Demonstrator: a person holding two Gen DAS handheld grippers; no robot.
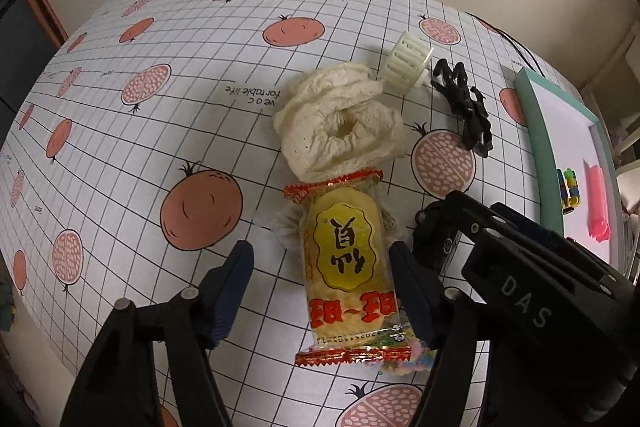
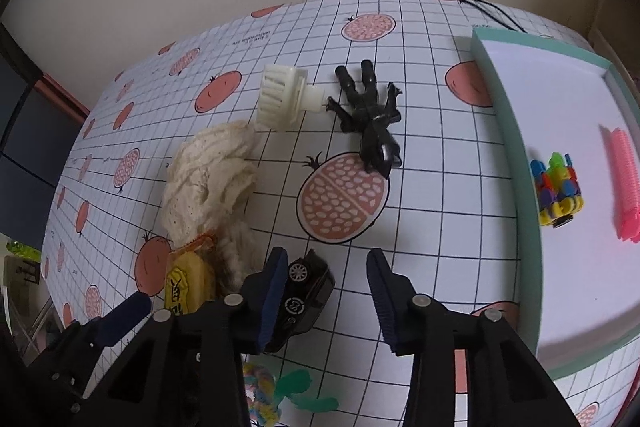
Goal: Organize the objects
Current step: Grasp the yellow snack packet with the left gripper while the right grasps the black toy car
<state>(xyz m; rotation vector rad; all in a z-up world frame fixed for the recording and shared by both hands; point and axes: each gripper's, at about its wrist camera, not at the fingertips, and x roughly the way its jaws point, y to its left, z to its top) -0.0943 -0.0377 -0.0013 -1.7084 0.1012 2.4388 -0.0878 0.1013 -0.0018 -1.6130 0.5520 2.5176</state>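
Near the table's middle, on the pomegranate-print tablecloth (image 1: 132, 163), lay the snack packet (image 1: 348, 267), lengthwise between the spread fingers of the left gripper (image 1: 320, 291), which had not closed on it. Its far end touched a crumpled cream cloth (image 1: 340, 119). Probably light, crinkly and slippery, with brittle contents, it wanted a gentle pinch across its middle. The right gripper (image 2: 328, 291) also stood open and empty, its left finger against a black toy car (image 2: 308, 291). Along the right edge sat the tray (image 2: 516, 147), holding a pink roller (image 2: 624, 183).
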